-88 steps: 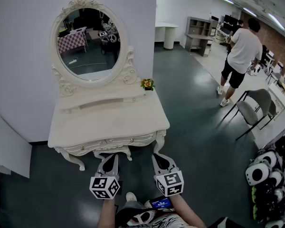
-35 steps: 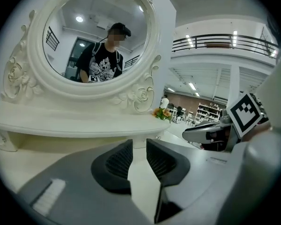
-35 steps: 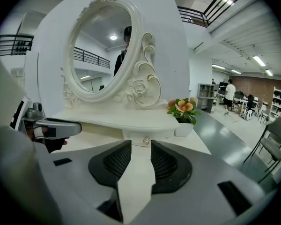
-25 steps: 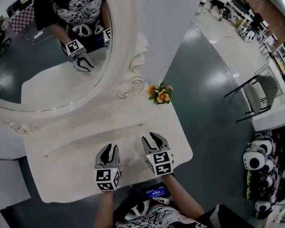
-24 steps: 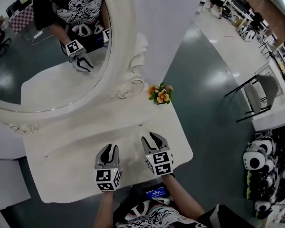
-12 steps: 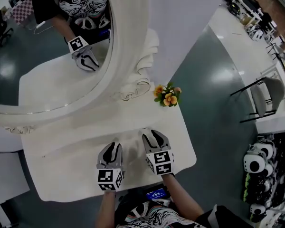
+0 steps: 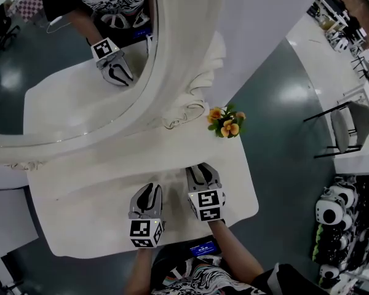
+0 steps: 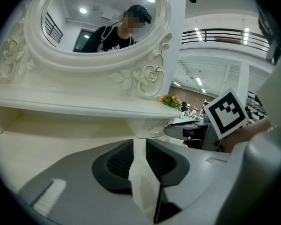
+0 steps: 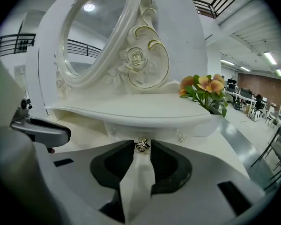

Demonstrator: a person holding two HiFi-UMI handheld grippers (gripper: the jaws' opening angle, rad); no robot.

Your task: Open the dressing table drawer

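A small drawer (image 9: 150, 128) sits under the raised shelf of the white dressing table (image 7: 86, 226), with a little metal knob (image 9: 141, 145) on its front. My right gripper (image 9: 142, 150) reaches that knob: the knob lies between its fingertips and the jaws are closing, with a sliver of gap still showing. In the head view the right gripper (image 7: 201, 172) points at the shelf's front. My left gripper (image 7: 149, 193) hovers over the tabletop just left of it. Its jaws (image 8: 139, 146) stand narrowly open with nothing between them.
An oval mirror (image 7: 49, 66) in a carved frame rises behind the shelf. A small pot of orange flowers (image 7: 226, 121) stands at the shelf's right end. To the right are a grey chair (image 7: 347, 125) on the green floor and plush toys (image 7: 332, 217).
Both grippers have moved forward and down toward the shelf front. The right gripper's fingers have narrowed around the knob.
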